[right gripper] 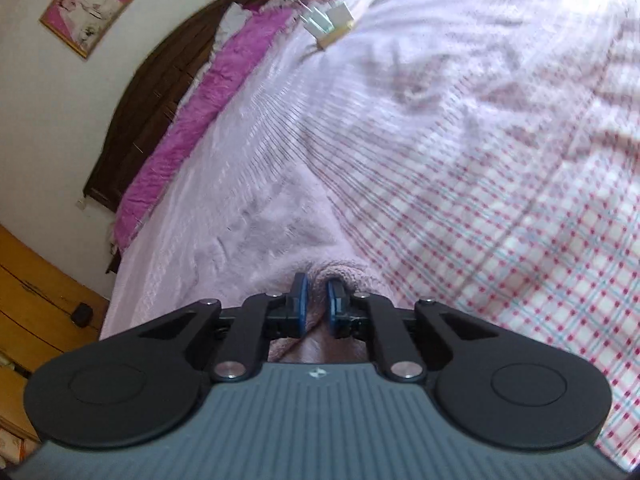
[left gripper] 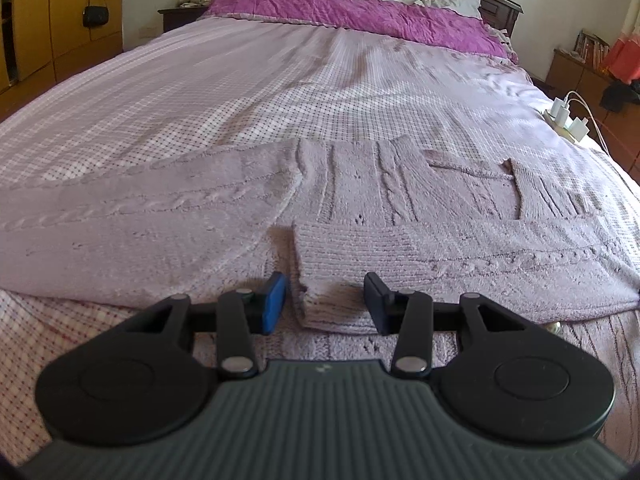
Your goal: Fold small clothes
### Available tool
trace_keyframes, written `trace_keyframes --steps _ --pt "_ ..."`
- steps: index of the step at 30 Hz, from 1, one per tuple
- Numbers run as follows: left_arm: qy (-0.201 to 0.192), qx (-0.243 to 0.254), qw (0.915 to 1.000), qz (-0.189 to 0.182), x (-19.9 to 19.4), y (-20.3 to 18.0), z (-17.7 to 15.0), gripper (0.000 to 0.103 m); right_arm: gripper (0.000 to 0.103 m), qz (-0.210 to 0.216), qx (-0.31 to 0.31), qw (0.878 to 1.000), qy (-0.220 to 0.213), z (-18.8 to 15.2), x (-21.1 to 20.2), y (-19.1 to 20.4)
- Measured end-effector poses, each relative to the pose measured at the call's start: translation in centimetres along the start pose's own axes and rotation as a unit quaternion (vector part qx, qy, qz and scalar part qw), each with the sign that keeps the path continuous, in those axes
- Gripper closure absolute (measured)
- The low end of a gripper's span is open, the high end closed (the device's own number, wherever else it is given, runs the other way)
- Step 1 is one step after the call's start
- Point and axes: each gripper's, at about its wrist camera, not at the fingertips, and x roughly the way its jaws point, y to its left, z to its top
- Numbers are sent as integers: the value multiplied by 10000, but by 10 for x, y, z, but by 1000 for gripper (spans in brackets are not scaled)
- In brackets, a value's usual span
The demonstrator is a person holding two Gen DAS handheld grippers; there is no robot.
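Observation:
A pale lilac cable-knit sweater (left gripper: 360,184) lies flat across the near part of the bed, one sleeve stretched out to the left. Its other sleeve is folded over the body, and the ribbed cuff (left gripper: 332,256) ends between the fingers of my left gripper (left gripper: 326,300). That gripper is open, and a small gap shows beside the blue left pad (left gripper: 276,300). In the right wrist view, my right gripper (right gripper: 316,304) is shut on a bunched fold of the sweater (right gripper: 280,232) at its edge, low over the bed.
The checked bedsheet (left gripper: 240,92) covers the bed, with a purple blanket (left gripper: 352,12) at the dark wooden headboard. A white power strip with chargers (left gripper: 566,120) lies near the right bed edge. A wooden wardrobe (left gripper: 48,32) stands to the left and a cluttered nightstand (left gripper: 580,72) to the right.

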Motion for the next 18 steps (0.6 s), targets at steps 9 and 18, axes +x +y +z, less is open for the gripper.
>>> trace_keyframes --steps 9,18 --pt "-67 -267 9996 -38 -1 16 11 58 72 -104 -575 9969 535 12 -18 21" --pt "-16 -5 10000 -69 19 13 23 58 55 217 -1204 9925 68 19 -5 54"
